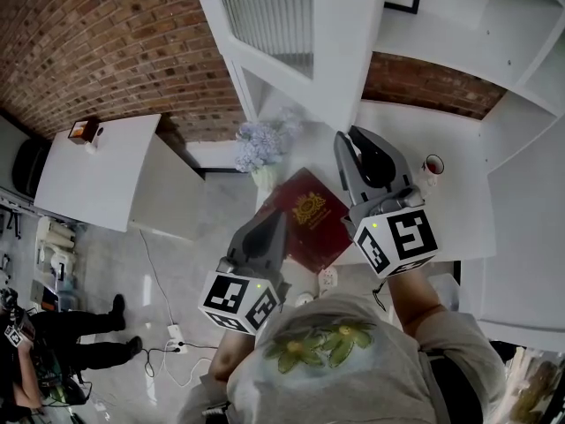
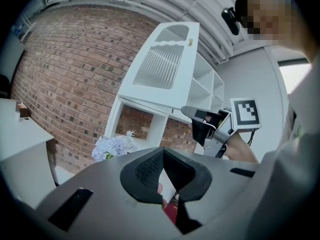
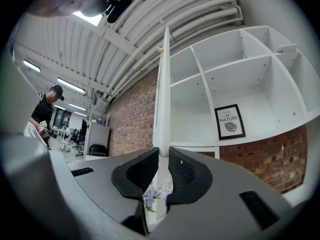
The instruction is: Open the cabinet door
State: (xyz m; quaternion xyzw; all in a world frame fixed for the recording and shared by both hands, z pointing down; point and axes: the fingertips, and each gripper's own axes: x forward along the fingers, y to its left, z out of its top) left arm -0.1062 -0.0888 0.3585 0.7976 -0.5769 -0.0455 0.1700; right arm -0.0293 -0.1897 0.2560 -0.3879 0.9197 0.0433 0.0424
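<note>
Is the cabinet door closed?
No, the cabinet door stands swung out wide, and the white shelves behind it are uncovered.

Take the shelf unit (image 1: 530, 60) as ref. Its cabinet door (image 1: 291, 25) stands swung out from the unit's left side, w/ the door's lower edge betw. the jaws of your right gripper (image 1: 347, 136). A framed pic (image 3: 229, 122) sits in a compartment just right of the door. On the unit's counter (image 1: 441, 223), the cup (image 1: 433, 164) is toward the back, the book (image 1: 309, 219) at the front-left corner, and the flowers (image 1: 260, 144) behind the book, below the door. A table (image 1: 97, 170) w/ a small box (image 1: 84, 131) on it stands well left of the unit. A person (image 1: 53, 343) is on the floor nearer you than the table.
</note>
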